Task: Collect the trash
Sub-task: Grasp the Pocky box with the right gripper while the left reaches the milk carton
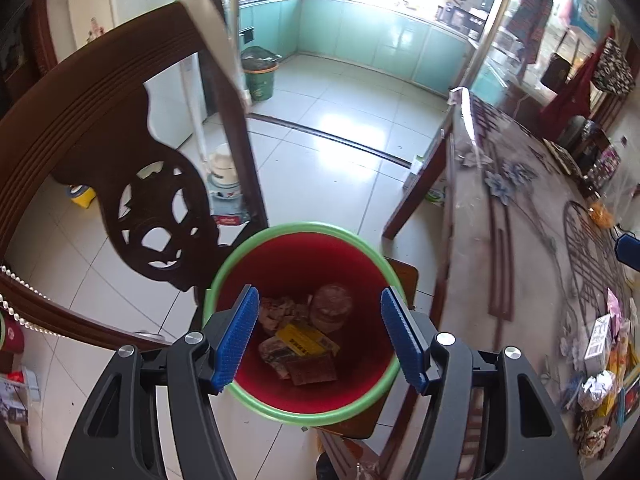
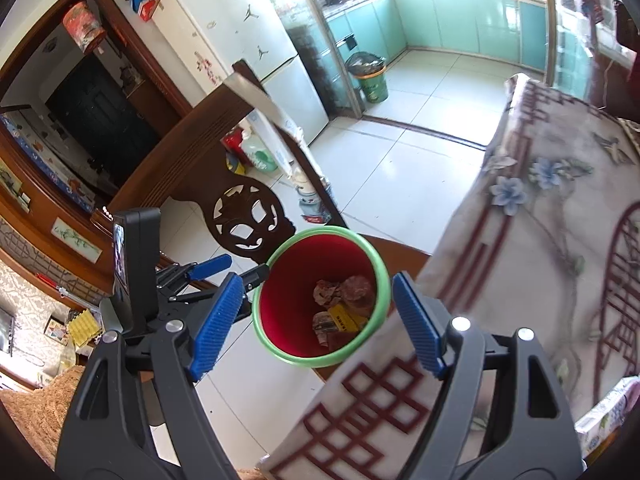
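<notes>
Both jaws apart, empty: left gripper (image 1: pixel 320 336) & right gripper (image 2: pixel 318 324) hover over the red plastic bin w/ green rim (image 1: pixel 256 396), holding crumpled scraps (image 1: pixel 280 312). Next: lift clear of the rim, go for the wrappers (image 1: pixel 596 388) on the cloth-covered bench (image 1: pixel 520 280) edge.

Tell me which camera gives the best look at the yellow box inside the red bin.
The left wrist view. There the yellow box lies large and near the middle, seen almost straight down into the red bin, its dark print visible. The right wrist view shows the same box smaller and more oblique, among the other trash.
</notes>
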Motion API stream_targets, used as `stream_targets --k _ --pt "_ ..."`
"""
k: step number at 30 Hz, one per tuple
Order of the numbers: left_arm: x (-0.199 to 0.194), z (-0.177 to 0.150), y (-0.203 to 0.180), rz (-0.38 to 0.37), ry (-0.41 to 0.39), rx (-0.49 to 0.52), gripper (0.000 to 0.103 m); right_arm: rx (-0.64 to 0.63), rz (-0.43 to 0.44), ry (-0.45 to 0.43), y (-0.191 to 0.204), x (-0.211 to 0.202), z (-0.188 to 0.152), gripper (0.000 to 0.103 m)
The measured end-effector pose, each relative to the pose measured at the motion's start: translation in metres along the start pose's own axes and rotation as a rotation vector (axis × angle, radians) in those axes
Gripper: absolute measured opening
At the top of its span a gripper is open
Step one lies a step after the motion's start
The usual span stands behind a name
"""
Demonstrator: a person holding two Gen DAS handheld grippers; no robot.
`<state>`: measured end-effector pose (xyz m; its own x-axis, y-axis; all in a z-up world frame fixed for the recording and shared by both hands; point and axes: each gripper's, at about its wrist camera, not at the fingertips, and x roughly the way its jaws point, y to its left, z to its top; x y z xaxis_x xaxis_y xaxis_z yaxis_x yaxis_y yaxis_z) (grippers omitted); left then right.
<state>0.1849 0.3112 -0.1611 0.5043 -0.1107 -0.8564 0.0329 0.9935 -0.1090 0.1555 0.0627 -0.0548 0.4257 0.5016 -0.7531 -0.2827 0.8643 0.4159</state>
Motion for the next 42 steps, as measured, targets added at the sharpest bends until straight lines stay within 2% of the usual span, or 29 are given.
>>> stream_targets --k 6,13,16,19,22,24,26,29,31,35,38,41,42 --pt "-0.007 0.0 -0.045 -0.048 -0.004 0.064 0.061 0.028 -0.047 -0.045 -0.027 -0.042 -0.017 0.078" --pt "-0.009 -0.009 -0.12 -0.12 0.014 0.165 0.061 0.078 -0.144 -0.073 -0.077 -0.09 -0.053 0.081" --pt "-0.009 -0.016 -0.153 -0.15 0.024 0.208 0.061 0.113 -0.229 -0.054 -0.112 -0.106 -0.078 0.081" --pt "-0.012 -0.026 -0.19 -0.184 0.036 0.256 0.062 0.2 -0.298 -0.055 -0.161 -0.132 -0.106 0.081" --pt "-0.014 -0.036 -0.224 -0.211 0.05 0.292 0.062 0.282 -0.415 -0.058 -0.214 -0.164 -0.132 0.081" --pt "-0.014 -0.042 -0.249 -0.234 0.062 0.318 0.062 0.342 -0.504 -0.028 -0.255 -0.184 -0.15 0.081" --pt "-0.015 -0.047 -0.273 -0.254 0.069 0.346 0.062 0.401 -0.542 -0.007 -0.287 -0.197 -0.169 0.081" --pt "-0.018 -0.055 -0.313 -0.296 0.093 0.404 0.063 0.471 -0.57 0.035 -0.329 -0.206 -0.195 0.082" --pt "-0.019 -0.064 -0.344 -0.317 0.109 0.467 0.07 0.504 -0.57 0.065 -0.348 -0.203 -0.21 0.082" --pt "-0.016 -0.083 -0.396 -0.361 0.146 0.566 0.07 0.514 -0.506 0.106 -0.363 -0.189 -0.227 0.082" --pt "-0.004 -0.097 -0.426 -0.355 0.191 0.629 0.07 0.503 -0.491 0.146 -0.37 -0.176 -0.235 0.082" --pt "0.008 -0.107 -0.444 -0.34 0.237 0.658 0.07 0.518 -0.458 0.152 -0.375 -0.174 -0.239 0.071" --pt "0.012 -0.108 -0.449 -0.338 0.247 0.661 0.07 0.524 -0.444 0.148 -0.378 -0.175 -0.239 0.071"
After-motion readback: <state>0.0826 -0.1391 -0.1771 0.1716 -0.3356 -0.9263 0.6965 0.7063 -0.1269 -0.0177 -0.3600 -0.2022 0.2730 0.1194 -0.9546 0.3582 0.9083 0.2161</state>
